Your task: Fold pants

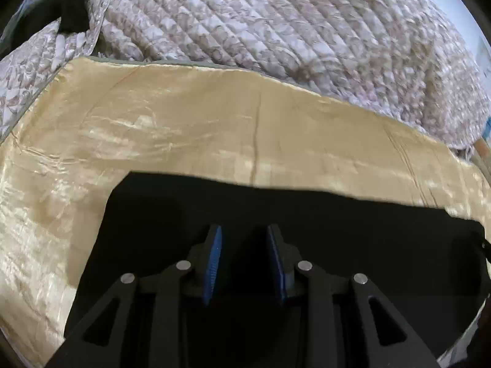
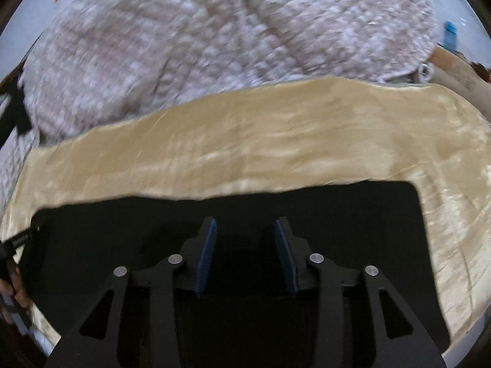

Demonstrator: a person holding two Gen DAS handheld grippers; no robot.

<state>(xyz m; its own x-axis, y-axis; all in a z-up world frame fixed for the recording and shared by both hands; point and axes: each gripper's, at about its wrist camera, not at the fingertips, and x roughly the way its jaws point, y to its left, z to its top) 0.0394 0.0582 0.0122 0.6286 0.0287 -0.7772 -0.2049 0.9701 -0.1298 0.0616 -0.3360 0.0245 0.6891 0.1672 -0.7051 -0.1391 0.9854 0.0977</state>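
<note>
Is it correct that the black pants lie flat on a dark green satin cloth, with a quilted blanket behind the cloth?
Not quite. The cloth is pale gold satin, not dark green, as the left wrist view shows. The rest holds: the black pants lie flat on it, and the quilted blanket is behind.

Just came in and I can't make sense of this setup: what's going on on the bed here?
A person is folding black pants with a handheld gripper in each hand. The pants lie flat on a shiny gold cloth, with a quilted blanket bunched behind it. The left gripper and the right gripper are both over the dark fabric with jaws apart and nothing visibly pinched between the blue pads. How far the folding has got is hard to tell, since the pants show only as a flat black shape.
</note>
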